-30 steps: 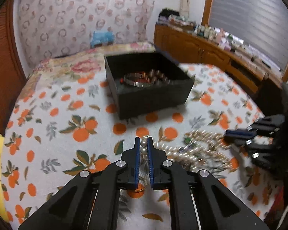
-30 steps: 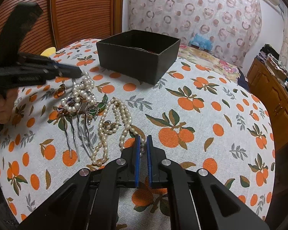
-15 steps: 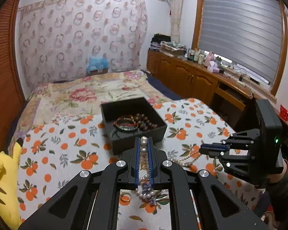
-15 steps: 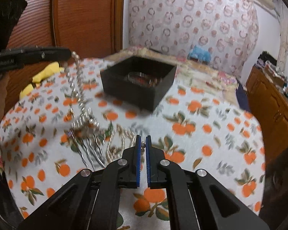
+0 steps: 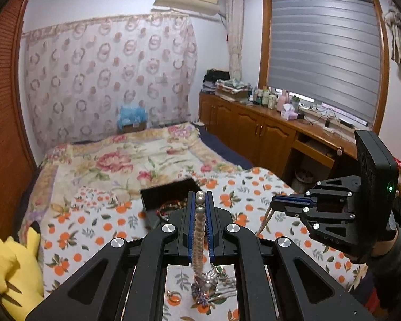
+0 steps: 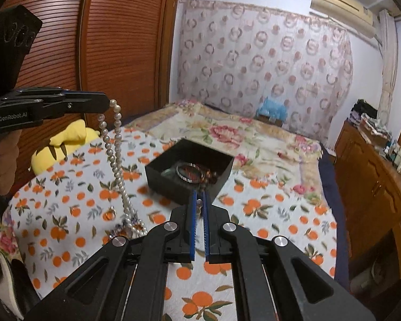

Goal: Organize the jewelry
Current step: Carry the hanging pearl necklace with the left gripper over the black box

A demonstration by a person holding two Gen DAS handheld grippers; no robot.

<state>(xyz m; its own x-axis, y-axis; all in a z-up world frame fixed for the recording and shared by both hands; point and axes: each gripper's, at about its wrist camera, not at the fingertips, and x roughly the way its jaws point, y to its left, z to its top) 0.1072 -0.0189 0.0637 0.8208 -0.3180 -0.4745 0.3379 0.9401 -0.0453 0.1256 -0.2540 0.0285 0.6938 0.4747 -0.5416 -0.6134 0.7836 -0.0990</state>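
Now your left gripper (image 5: 200, 200) pinches the pearl necklace (image 6: 115, 144), which dangles over the orange-print cloth (image 6: 267, 214); your right gripper (image 6: 199, 200) clamps another strand beside the black box (image 6: 173, 184).

Glossy pearl necklace (image 5: 199, 222) beads catch the light between matt black plastic gripper fingers (image 5: 189, 219) with ribbed blue pads. The box (image 6: 187, 179) looks matt black; inside, a shiny metal bangle (image 6: 188, 174). Printed cloth bedspread (image 6: 267, 208); slatted varnished wood doors (image 6: 120, 53).
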